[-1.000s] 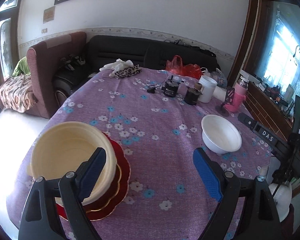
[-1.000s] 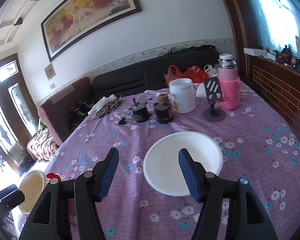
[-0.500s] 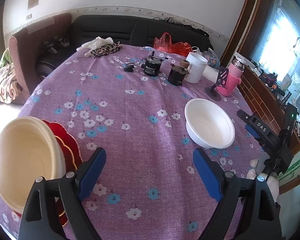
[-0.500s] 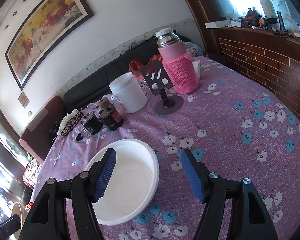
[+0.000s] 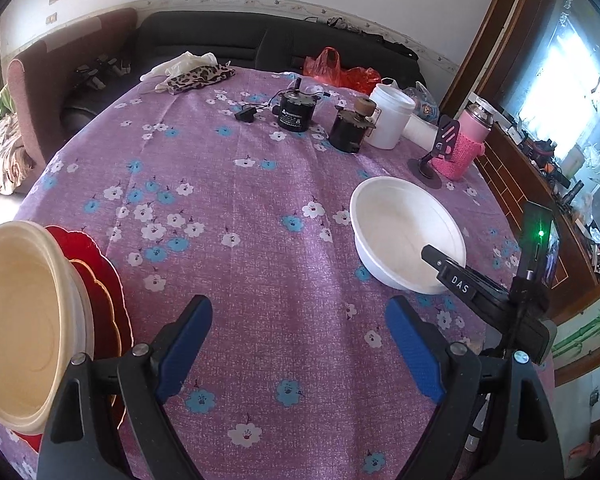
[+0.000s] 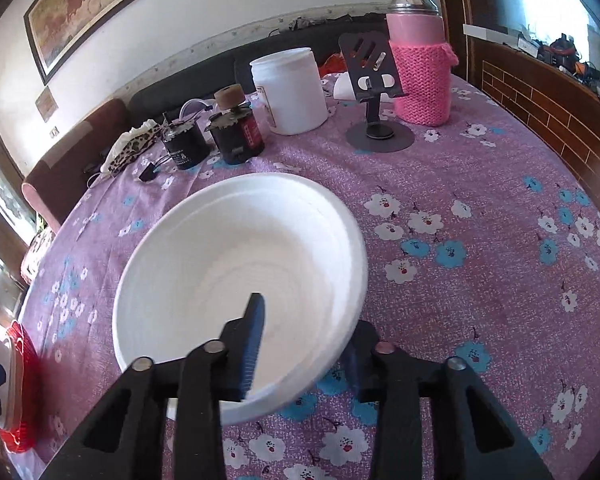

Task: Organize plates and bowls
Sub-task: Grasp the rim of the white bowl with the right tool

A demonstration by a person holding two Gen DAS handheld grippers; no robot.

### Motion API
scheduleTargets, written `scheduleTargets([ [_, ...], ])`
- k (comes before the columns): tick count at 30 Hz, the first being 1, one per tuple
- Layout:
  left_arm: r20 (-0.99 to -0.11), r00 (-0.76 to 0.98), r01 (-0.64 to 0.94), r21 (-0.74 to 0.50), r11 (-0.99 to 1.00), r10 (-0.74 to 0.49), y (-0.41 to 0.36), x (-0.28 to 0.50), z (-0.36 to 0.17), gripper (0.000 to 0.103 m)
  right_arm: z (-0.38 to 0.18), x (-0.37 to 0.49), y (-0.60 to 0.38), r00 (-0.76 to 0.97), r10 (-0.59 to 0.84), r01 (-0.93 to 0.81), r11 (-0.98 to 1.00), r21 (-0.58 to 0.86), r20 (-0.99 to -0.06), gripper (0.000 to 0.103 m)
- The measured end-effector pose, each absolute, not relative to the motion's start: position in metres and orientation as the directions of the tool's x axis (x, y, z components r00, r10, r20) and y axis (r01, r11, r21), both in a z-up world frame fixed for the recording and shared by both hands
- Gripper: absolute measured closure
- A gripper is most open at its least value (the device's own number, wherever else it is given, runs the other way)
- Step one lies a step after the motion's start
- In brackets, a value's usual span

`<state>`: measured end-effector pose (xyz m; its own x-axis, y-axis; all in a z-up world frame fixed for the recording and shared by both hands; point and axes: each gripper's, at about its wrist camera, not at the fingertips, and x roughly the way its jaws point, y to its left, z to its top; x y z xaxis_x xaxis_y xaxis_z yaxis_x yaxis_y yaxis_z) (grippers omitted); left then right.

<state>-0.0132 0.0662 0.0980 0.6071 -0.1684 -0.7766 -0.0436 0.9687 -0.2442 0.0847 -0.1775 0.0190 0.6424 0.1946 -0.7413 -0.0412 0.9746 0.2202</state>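
The white bowl is sitting upright on the purple flowered tablecloth, on the side of the table nearer the window. The right gripper is straddling the bowl's near rim: one blue-padded finger is lying inside the bowl against the wall, the other is sitting outside, partly hidden behind the rim. The jaws are drawn in on the rim, clasping it; the bowl's base is resting on the cloth, as far as can be seen.

Relative to the white bowl, the left gripper is hovering over bare cloth on the side away from the window, its jaws spread wide and carrying nothing. Farther that way, at the table edge, a cream bowl is resting on stacked red plates.

Beyond the white bowl, toward the sofa, a white jar, a pink-sleeved flask, a black phone stand and two small dark motors are standing in a loose row. A leopard-print cloth is lying at the far table edge.
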Motion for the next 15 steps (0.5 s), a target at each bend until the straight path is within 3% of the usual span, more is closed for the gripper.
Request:
scheduleTargets([
  [6,-0.785,0.596,-0.047,-0.244,0.969,-0.169,0.067,-0.006,0.094,0.015,0.016,0.085,-0.182,0.62,0.214,-0.038,0.969,0.244,-0.755,0.079],
  [11,-0.792,0.587,-0.05,-0.245,0.968,-0.17,0.066,-0.002,0.089,0.015,0.02,0.078,-0.172,0.589,0.314,-0.132,0.947,0.294,-0.745,0.08],
  [15,-0.8,0.576,-0.057,-0.247,0.967,-0.17,0.067,0.003,0.083,0.015,0.016,0.077,-0.16,0.577,0.301,-0.159,0.953,0.257,-0.76,0.08],
])
